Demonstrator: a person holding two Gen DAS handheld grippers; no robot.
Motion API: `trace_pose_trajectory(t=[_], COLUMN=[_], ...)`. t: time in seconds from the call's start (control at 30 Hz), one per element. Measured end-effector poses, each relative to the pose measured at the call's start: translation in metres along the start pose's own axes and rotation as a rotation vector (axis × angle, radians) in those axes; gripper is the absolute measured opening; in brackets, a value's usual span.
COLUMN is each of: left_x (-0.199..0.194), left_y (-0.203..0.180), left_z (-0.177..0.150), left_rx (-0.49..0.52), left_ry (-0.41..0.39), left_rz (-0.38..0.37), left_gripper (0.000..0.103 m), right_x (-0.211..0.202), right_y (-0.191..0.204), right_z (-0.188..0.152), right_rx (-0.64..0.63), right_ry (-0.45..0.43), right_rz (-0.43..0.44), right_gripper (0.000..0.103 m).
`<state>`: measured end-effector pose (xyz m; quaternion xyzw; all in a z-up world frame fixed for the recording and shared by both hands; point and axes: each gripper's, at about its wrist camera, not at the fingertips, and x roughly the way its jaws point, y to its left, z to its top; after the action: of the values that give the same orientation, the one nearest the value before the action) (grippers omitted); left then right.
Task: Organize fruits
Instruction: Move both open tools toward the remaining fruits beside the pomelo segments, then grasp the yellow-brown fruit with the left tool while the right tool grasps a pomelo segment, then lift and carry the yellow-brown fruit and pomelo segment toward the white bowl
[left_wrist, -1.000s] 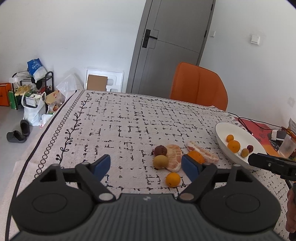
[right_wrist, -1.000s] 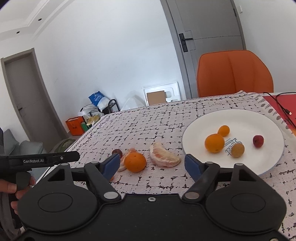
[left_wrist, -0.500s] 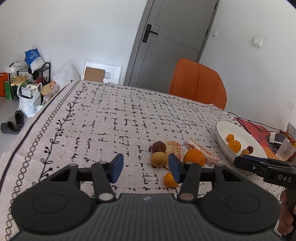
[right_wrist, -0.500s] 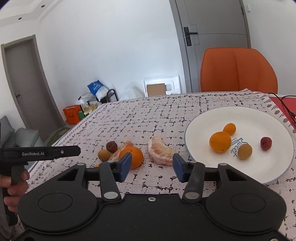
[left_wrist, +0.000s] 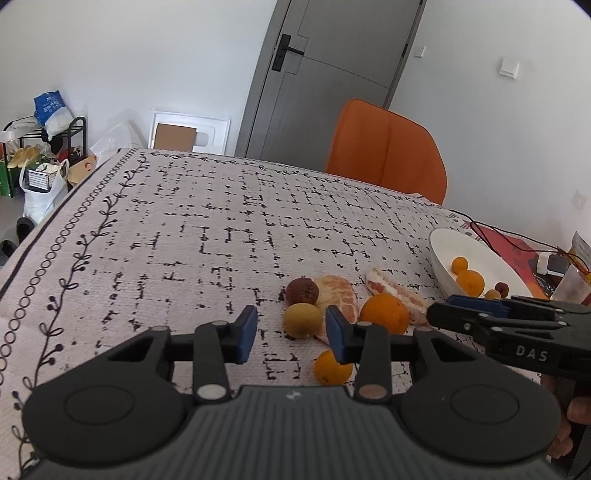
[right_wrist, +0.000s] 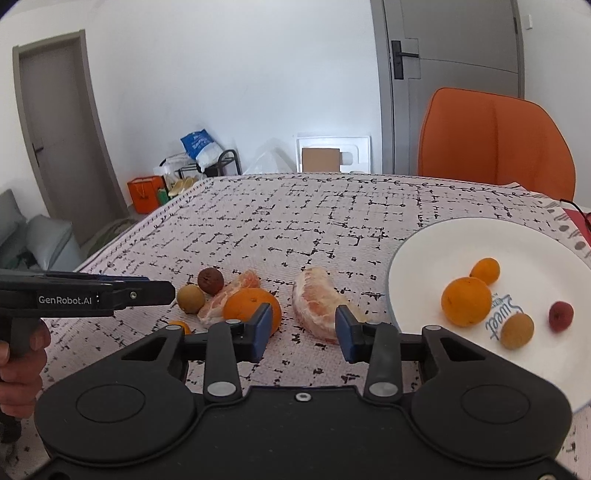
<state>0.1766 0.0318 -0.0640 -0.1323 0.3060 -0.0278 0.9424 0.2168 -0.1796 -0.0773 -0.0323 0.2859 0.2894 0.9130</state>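
On the patterned tablecloth lies a cluster of fruit: a yellow-green fruit (left_wrist: 303, 319), a brown fruit (left_wrist: 302, 291), a peeled orange half (left_wrist: 340, 295), a whole orange (left_wrist: 384, 314), a small orange (left_wrist: 332, 367) and a pomelo piece (right_wrist: 317, 302). My left gripper (left_wrist: 291, 336) is closing, with the yellow-green fruit showing in its gap and the pads off it. My right gripper (right_wrist: 303, 330) is closing too. The pomelo piece lies just ahead in its gap, and the whole orange (right_wrist: 251, 306) sits behind its left pad. The white plate (right_wrist: 406, 258) holds several fruits.
An orange chair (left_wrist: 388, 147) stands at the table's far side. Right of the plate (left_wrist: 439, 266) lie a red mat (left_wrist: 509, 247) and cables. The table's left edge drops to a floor with bags and a rack (left_wrist: 44, 155). A hand (right_wrist: 18, 354) holds the left gripper.
Both grippers' jaws have narrowed a lot. Both have moved forward and lower toward the fruit cluster, and the right gripper now shows close beside the left one.
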Motion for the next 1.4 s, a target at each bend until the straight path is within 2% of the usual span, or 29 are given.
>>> trace_pose_trajectory(t=[0.13, 0.3, 0.43, 0.7, 0.83, 1.0, 1.4], left_x=[0.009, 0.017, 0.024, 0.022, 0.018, 0.012, -0.002], left_y=[-0.001, -0.001, -0.003, 0.002, 0.011, 0.019, 0.018], left_z=[0.001, 0.001, 0.000, 0.001, 0.004, 0.005, 0.004], left_rx=[0.000, 0.004, 0.013, 0.008, -0.006, -0.020, -0.025], left_ry=[0.010, 0.024, 0.037, 0.018, 0.008, -0.003, -0.007], left_rz=[-0.001, -0.011, -0.026, -0.021, -0.012, -0.010, -0.028], left_gripper=[0.032, 0.032, 0.026, 0.025, 0.025, 0.025, 0.025], right_x=[0.009, 0.017, 0.024, 0.038, 0.048, 0.053, 0.046], right_y=[-0.002, -0.002, -0.001, 0.004, 0.007, 0.005, 0.012], right_z=[0.003, 0.007, 0.010, 0.016, 0.019, 0.024, 0.015], right_rx=[-0.019, -0.044, -0.069, -0.133, -0.172, -0.158, -0.216], right_ry=[0.018, 0.039, 0.059, 0.086, 0.112, 0.132, 0.179], right_rz=[0.000, -0.014, -0.018, -0.034, -0.053, -0.047, -0.056], right_gripper=[0.037, 0.037, 0.037, 0.039, 0.044, 0.044, 0.045])
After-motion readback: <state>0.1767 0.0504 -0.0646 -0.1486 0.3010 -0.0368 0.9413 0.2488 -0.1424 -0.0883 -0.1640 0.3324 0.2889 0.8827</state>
